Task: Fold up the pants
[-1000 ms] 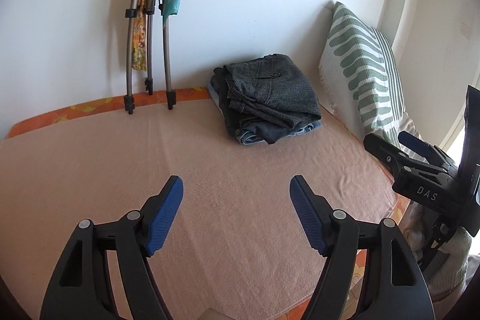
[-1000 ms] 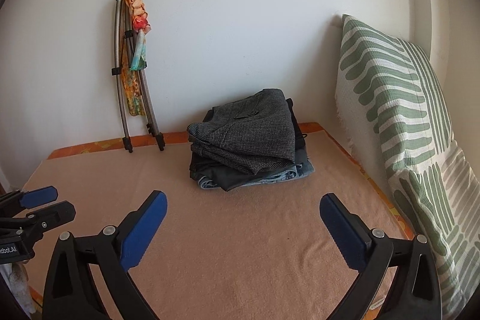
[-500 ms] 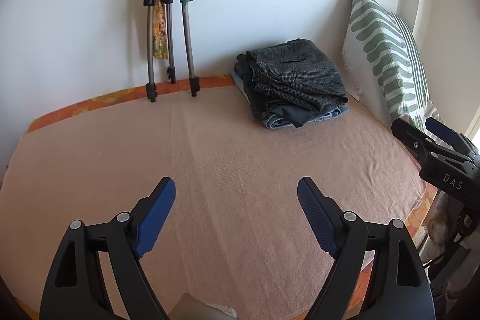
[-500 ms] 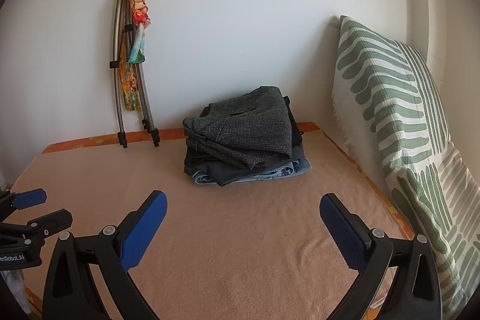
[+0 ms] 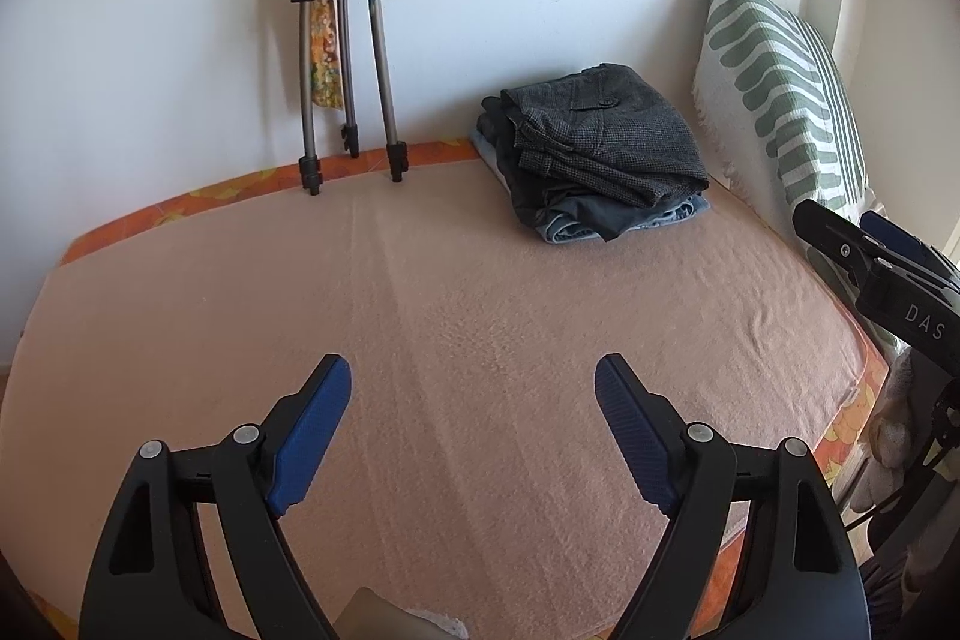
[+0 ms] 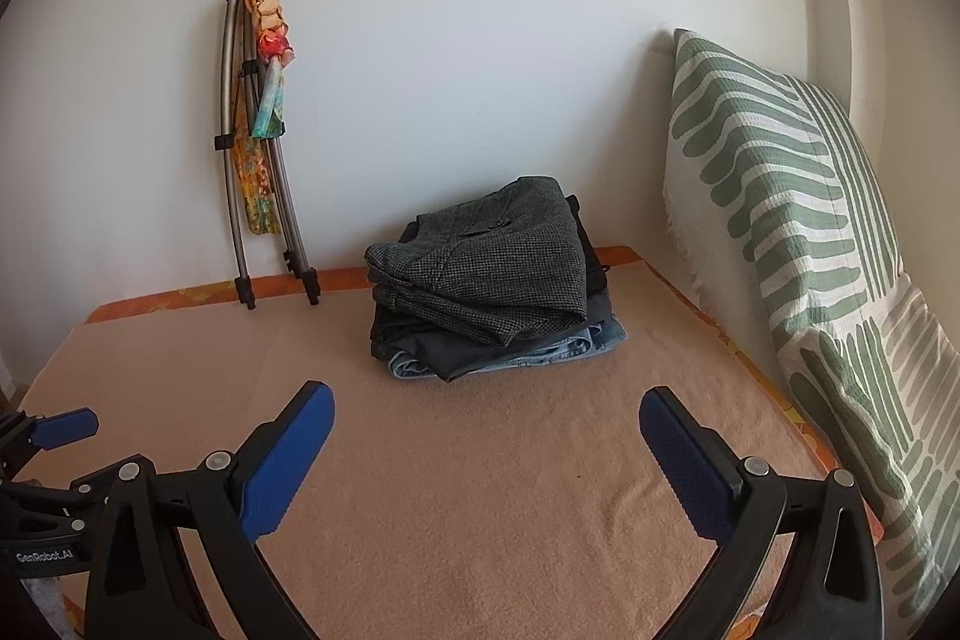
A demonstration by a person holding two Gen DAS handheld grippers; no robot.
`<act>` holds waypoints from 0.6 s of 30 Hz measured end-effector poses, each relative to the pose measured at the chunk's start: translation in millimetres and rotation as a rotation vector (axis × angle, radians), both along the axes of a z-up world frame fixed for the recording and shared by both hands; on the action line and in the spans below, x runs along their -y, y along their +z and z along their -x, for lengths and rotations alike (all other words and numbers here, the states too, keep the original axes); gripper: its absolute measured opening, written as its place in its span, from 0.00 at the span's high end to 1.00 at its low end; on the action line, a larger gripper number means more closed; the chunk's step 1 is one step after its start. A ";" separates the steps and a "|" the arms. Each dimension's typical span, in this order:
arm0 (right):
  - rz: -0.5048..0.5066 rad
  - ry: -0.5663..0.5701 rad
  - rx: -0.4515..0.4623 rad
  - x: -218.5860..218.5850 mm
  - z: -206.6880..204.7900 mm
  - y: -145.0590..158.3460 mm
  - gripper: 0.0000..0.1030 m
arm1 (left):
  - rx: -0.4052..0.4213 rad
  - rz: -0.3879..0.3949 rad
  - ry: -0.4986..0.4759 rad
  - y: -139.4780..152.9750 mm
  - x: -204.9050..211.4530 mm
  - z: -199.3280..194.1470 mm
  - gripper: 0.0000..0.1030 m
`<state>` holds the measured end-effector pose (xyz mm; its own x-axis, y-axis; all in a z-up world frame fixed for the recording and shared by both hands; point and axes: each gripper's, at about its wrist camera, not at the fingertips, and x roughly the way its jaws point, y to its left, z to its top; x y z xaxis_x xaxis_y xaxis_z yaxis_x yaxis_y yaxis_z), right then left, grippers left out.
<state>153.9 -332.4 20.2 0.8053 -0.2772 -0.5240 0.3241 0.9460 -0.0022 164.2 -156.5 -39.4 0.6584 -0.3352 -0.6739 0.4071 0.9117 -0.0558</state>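
Facing a bed covered by a peach-pink blanket (image 5: 480, 340), lightly creased, with an orange patterned mattress edge (image 5: 252, 178) showing along the far side and at the near right corner. White wall (image 6: 480, 40) behind. Folded pants (image 6: 486, 274) stacked at the far end of the blanket near the wall: grey tweed pair on top with a buttoned pocket flap, darker pair beneath, blue denim at the bottom. Same stack (image 5: 600, 142) seen right of centre from the left wrist camera. Green-and-white patterned pillow (image 6: 810, 250) propped upright along the right side, just beside the stack, apart from it. Folded metal tripod (image 6: 252, 196) leaning against the wall to the left of the stack, feet on the mattress edge, colourful cloth strips (image 6: 270, 34) tied around its top. Left gripper (image 5: 474, 424) spread wide above bare blanket, blue pads (image 5: 312, 430) holding nothing. Right gripper (image 6: 486, 454) likewise spread wide, nothing between its pads (image 6: 288, 460), well short of the stack. Each gripper visible at the edge of the other's view.
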 end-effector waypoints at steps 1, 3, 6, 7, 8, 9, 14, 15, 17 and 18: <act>0.001 0.002 -0.002 -0.6 -0.8 -0.7 0.00 | 0.006 -0.003 0.003 0.2 -0.6 0.5 0.19; 0.001 0.004 -0.005 -1.9 -1.9 -1.8 0.00 | 0.014 -0.008 0.008 0.7 -1.6 -0.1 0.19; 0.004 0.006 -0.007 -3.5 -3.1 -2.4 0.00 | 0.012 -0.007 0.010 1.0 -2.8 -0.1 0.19; 0.005 0.004 -0.007 -3.9 -3.2 -2.4 0.00 | 0.014 -0.007 0.009 1.3 -2.8 0.4 0.19; 0.005 0.004 -0.007 -4.0 -3.5 -2.5 0.00 | 0.016 -0.007 0.008 1.5 -2.7 1.0 0.19; 0.004 0.004 -0.006 -4.0 -3.6 -2.4 0.00 | 0.019 -0.009 0.004 1.6 -2.1 1.8 0.19; 0.004 0.004 -0.008 -3.7 -3.8 -2.7 0.00 | 0.015 -0.020 -0.007 0.9 0.8 2.6 0.19; 0.005 0.003 -0.007 -3.5 -3.7 -2.8 0.00 | 0.015 -0.019 -0.007 1.0 1.4 3.0 0.19; 0.004 0.002 -0.007 -3.1 -3.5 -2.8 0.00 | 0.015 -0.018 -0.008 1.1 1.5 3.0 0.19; 0.004 0.002 -0.007 -3.1 -3.6 -2.9 0.00 | 0.015 -0.016 -0.008 1.3 1.4 2.7 0.19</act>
